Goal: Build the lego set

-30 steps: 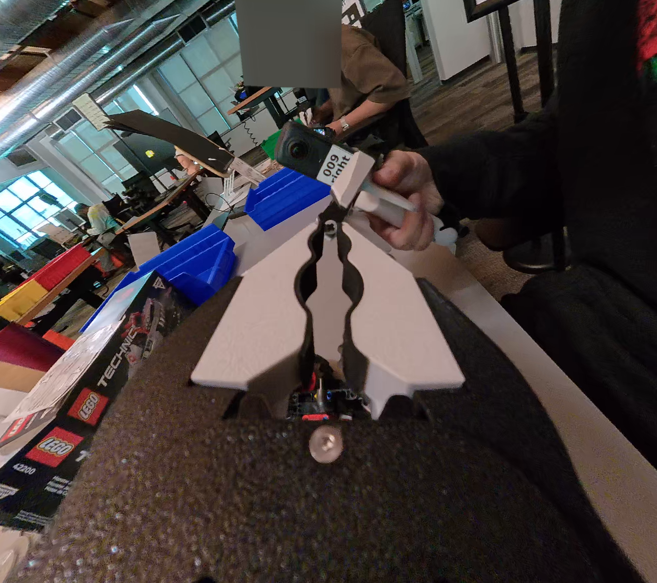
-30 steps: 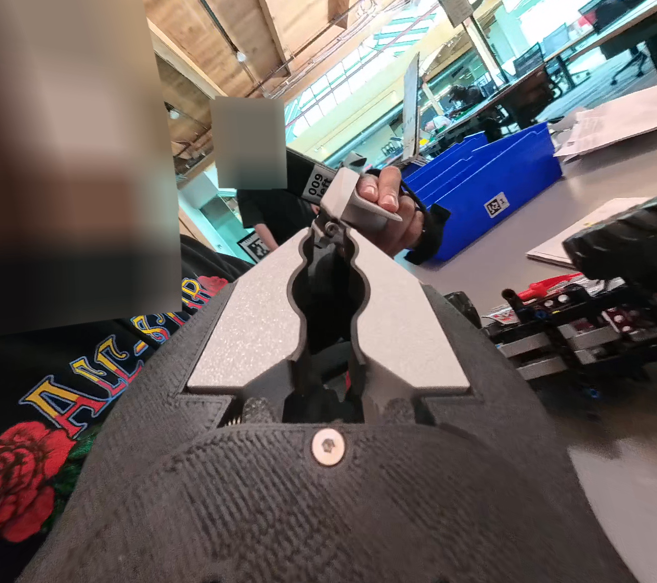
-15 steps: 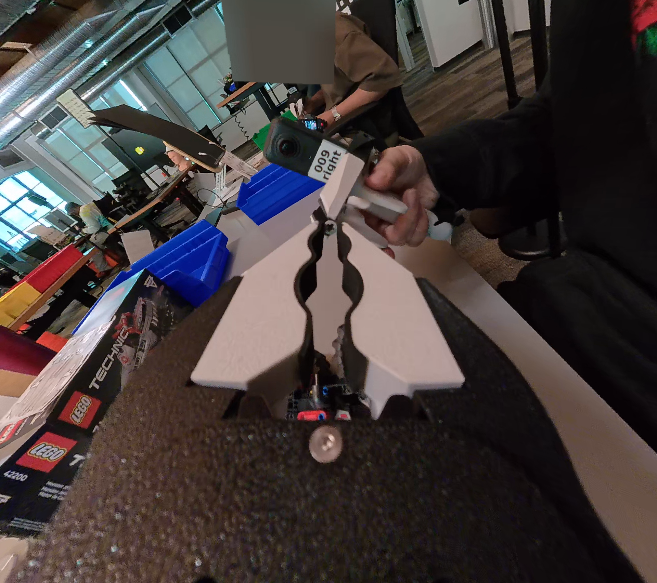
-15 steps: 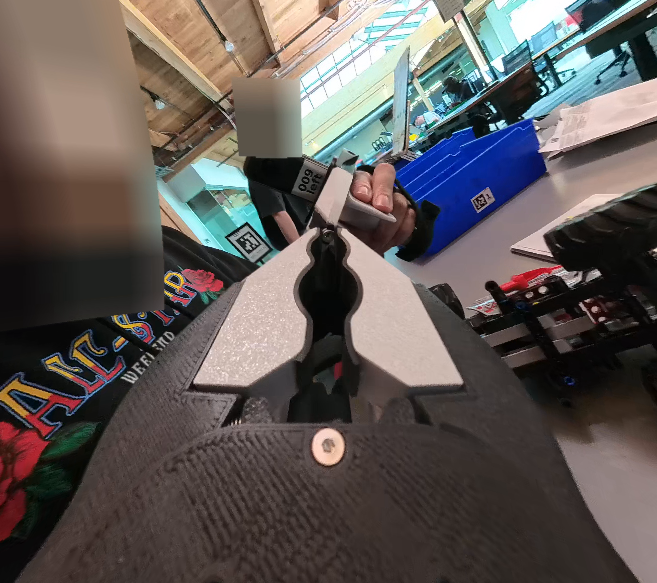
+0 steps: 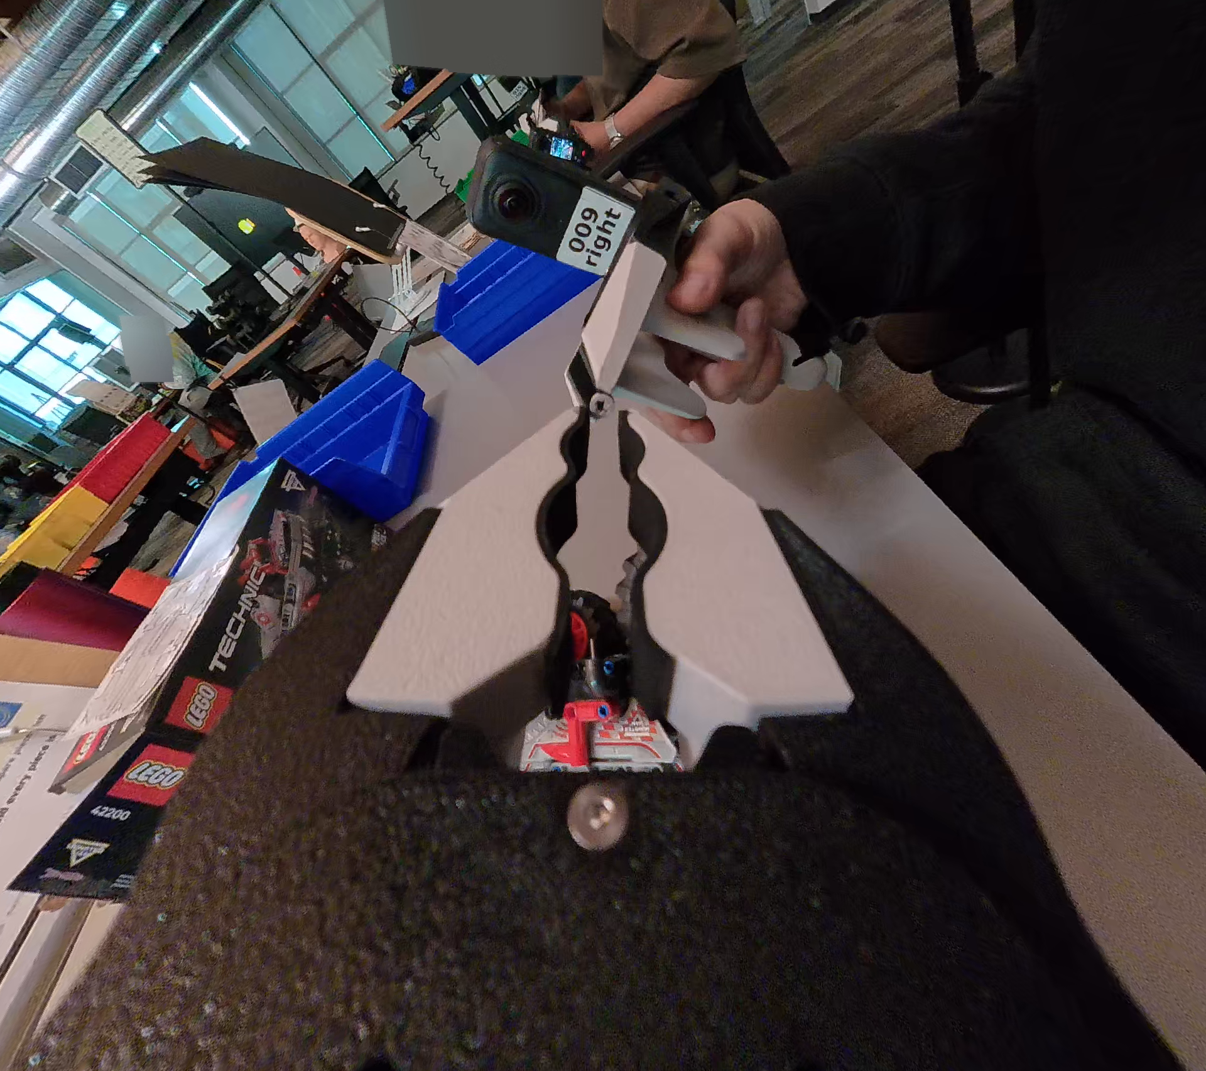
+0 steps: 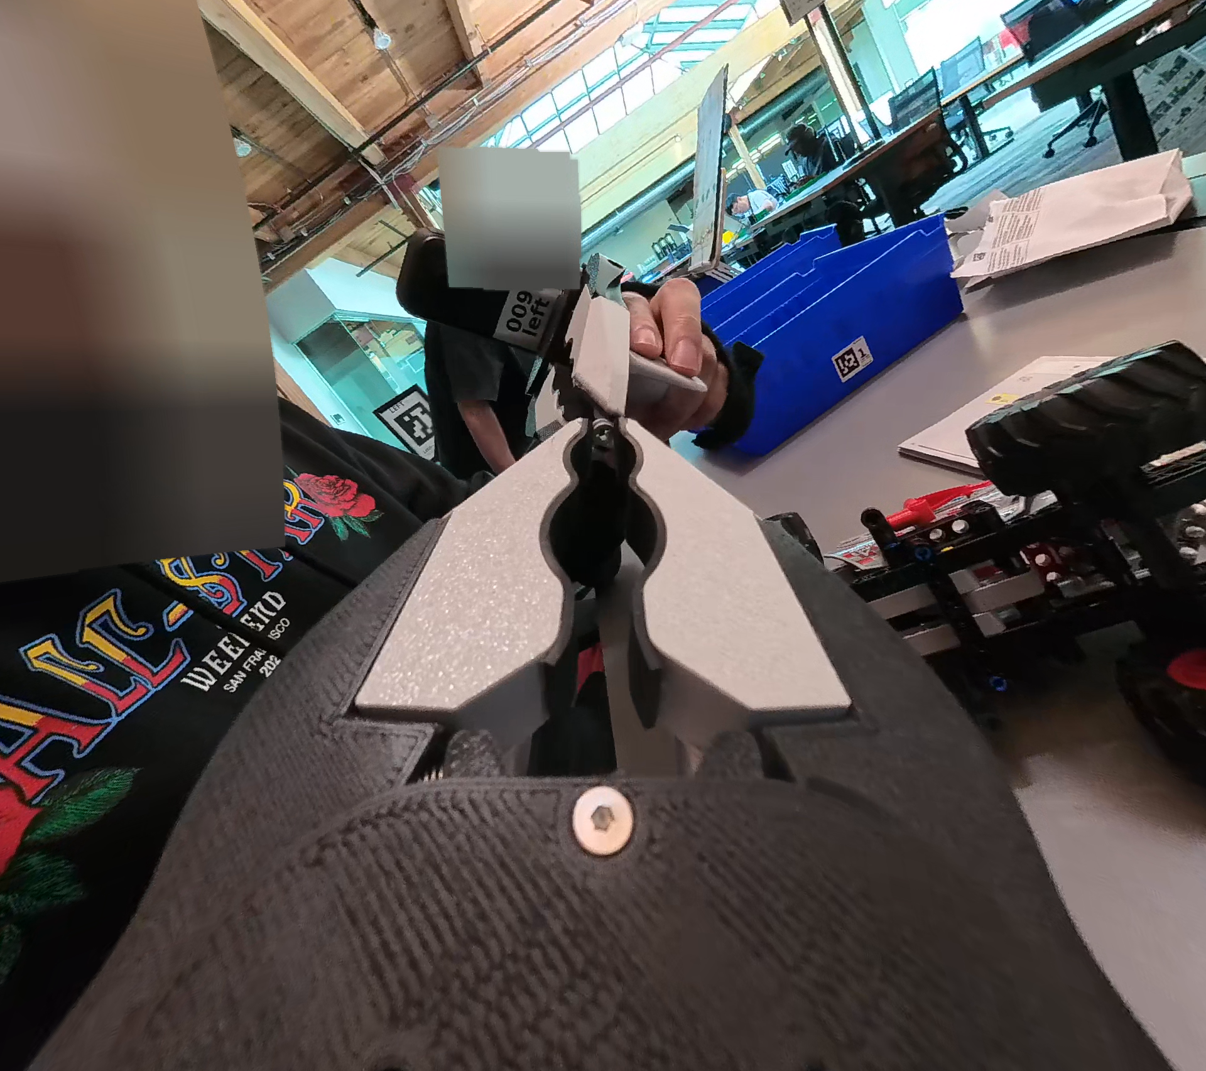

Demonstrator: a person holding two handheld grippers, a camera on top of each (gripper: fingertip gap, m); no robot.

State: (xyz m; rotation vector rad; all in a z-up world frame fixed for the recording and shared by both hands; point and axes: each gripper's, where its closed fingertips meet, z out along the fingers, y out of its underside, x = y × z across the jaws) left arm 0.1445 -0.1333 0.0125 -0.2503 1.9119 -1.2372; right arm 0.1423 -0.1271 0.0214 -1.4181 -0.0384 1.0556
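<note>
The right tool (image 6: 603,434) is pinched nearly closed, and a small grey Lego piece (image 6: 604,442) sits right between its tips, so it appears to be gripping that piece. The left tool (image 5: 600,418) meets it tip to tip above the worktop. Its fingers stand a narrow gap apart on either side of the same piece, and I cannot tell whether they are clamping it or only framing it. The person's right hand (image 5: 731,315) and left hand (image 6: 679,361) each squeeze a handle.

This looks like a mid-air handover or re-grip of one small part before it is fitted. The next move probably calls for one tool to take a firm, square hold, the other to let go cleanly, and the piece then to be carried to the model.

The partly built black, grey and red Lego truck chassis (image 6: 1018,576), with a large knobbly black tyre (image 6: 1096,420) mounted, stands on the pale grey worktop (image 6: 1096,883) just to the right of the right tool. A flat white instruction sheet (image 6: 966,433) lies beyond it.

A long blue plastic bin (image 6: 842,322) rests farther back, with a white printed paper bag (image 6: 1083,211) lying beside it. In the left wrist view there are two blue bins (image 5: 365,439) beyond the dark printed cardboard Lego box (image 5: 196,674). From these low angles their insides are hidden, so their contents cannot be made out.
</note>
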